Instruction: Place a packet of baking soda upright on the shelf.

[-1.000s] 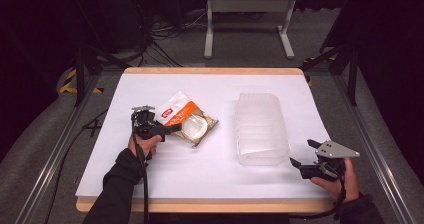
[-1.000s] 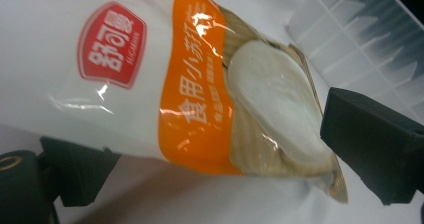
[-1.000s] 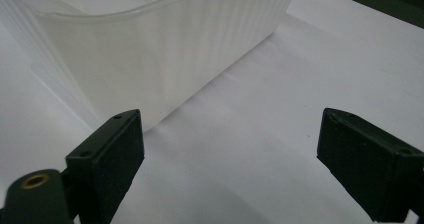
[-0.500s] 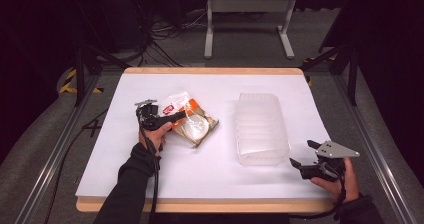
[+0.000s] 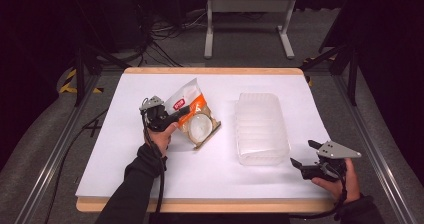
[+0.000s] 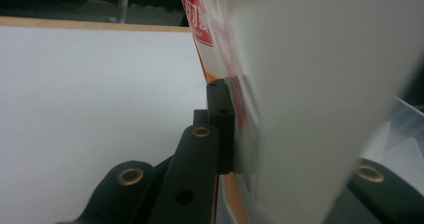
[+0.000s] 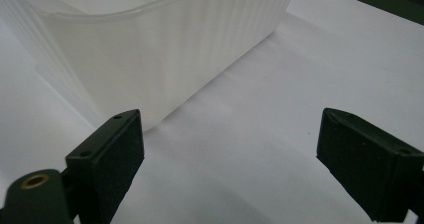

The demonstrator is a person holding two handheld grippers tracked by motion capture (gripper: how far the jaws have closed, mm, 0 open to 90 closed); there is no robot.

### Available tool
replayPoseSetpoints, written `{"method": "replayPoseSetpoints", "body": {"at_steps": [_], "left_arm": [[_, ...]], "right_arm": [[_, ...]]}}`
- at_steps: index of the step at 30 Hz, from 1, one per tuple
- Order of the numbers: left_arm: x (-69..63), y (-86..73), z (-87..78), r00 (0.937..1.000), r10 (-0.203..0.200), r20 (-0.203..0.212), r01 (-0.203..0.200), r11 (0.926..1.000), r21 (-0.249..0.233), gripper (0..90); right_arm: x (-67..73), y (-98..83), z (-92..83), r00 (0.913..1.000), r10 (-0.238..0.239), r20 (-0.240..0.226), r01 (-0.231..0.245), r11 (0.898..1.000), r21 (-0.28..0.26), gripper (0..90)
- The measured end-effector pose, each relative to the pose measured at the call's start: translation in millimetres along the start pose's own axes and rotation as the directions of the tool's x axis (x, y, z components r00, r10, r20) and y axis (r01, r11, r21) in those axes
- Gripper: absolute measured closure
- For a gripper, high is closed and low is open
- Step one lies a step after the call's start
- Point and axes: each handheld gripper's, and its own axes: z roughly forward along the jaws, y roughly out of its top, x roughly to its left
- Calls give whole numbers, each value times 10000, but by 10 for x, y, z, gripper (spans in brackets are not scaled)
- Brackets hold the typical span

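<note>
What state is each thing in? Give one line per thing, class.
Packet: one end lifted off the table, pinched by the left gripper.
Bin: upright, open-topped, nothing seen inside.
Left gripper: shut on the packet.
Right gripper: open, holding nothing, near the bin's corner.

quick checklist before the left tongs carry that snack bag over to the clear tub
1. Left tongs shut on the snack bag: ok.
2. Bag fully off the table: cannot tell; its far end is raised, its near end looks low.
3. Plastic tub upright, open side up: ok.
4. Tub empty: ok.
5. Right tongs open, apart from the tub: ok.
</note>
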Motion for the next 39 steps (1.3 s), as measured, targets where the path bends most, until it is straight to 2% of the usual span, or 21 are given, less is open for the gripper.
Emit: {"method": "replayPoseSetpoints", "body": {"at_steps": [5,7,8,9,10,12,13,15,19,21,22,28,32,33,35,36,39], "left_arm": [[-178,40,-10,9977,681,-51,-681,9977,-35,898],[-211,47,-16,9971,763,-36,-763,9971,-40,899],[-281,72,-31,9957,922,132,-920,9957,-139,899],[-325,84,-41,9946,1034,99,-1032,9945,-173,899],[-325,84,-41,9946,1034,99,-1032,9945,-173,899],[-392,107,-62,9900,1408,55,-1406,9899,-180,899],[-412,118,-78,9903,1386,86,-1384,9902,-172,899],[-446,142,-116,9856,1692,-45,-1692,9855,-113,899],[-485,181,-187,9829,1840,-81,-1842,9826,-232,899],[-527,209,-228,9782,2077,-39,-2077,9778,-263,899],[-556,222,-248,9780,2085,20,-2083,9776,-295,899],[-717,287,-315,9624,2712,132,-2705,9619,-392,899],[-808,305,-313,9520,3033,401,-3018,9526,-390,899],[-832,309,-312,9517,3028,505,-3011,9528,-376,899],[-874,318,-302,9474,3129,670,-3110,9497,-376,899],[-900,326,-291,9425,3252,773,-3235,9456,-339,899],[-985,372,-252,9345,3402,1044,-3388,9403,-317,899]], "right_arm": [[-4,1,-13,10000,59,23,-59,10000,-67,123],[-1,2,-14,10000,52,18,-51,10000,-76,123],[-2,2,-9,10000,94,-32,-95,9999,-78,123],[-5,6,-12,9999,111,-39,-112,9999,-90,123],[-5,6,-12,9999,111,-39,-112,9999,-90,123],[-6,7,-20,9999,131,-21,-131,9998,-128,123],[-7,2,-18,9999,137,-32,-137,9998,-112,124],[-6,5,-8,9999,131,-17,-131,9999,-55,124],[0,20,-8,9998,184,-84,-185,9997,-127,125],[-5,16,-5,9997,226,-75,-227,9997,-93,125],[-20,13,-4,9995,294,-66,-295,9995,-79,125],[-33,26,-17,9985,540,-126,-542,9984,-157,127],[6,15,5,9999,128,22,-129,9999,57,128],[16,12,14,10000,-6,33,5,9999,147,128],[22,19,20,10000,-15,56,14,9999,164,128],[23,22,20,10000,-1,31,1,9999,132,128],[18,30,12,10000,34,30,-34,10000,81,128]]}}
